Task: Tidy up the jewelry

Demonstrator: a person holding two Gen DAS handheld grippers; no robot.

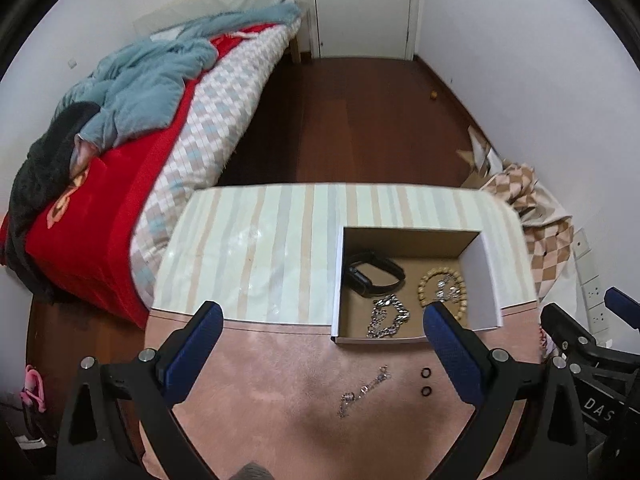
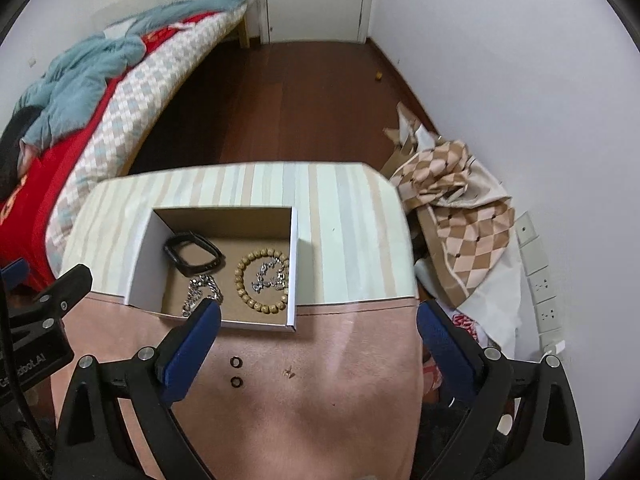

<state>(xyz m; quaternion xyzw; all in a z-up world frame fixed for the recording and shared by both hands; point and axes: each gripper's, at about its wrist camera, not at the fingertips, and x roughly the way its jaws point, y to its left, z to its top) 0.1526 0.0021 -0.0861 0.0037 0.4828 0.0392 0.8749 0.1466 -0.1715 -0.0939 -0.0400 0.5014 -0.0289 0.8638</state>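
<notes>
An open cardboard box stands on the table. It holds a black watch band, a beaded bracelet, a small silver piece and a silver chain. On the pink cloth in front lie a thin silver chain, two small black rings and a tiny earring. My left gripper is open and empty above the cloth. My right gripper is open and empty.
The table has a striped cover behind the pink cloth. A bed with blankets is to the left. Checked cloth and cardboard lie by the right wall, with wall sockets. The right gripper's body shows at right.
</notes>
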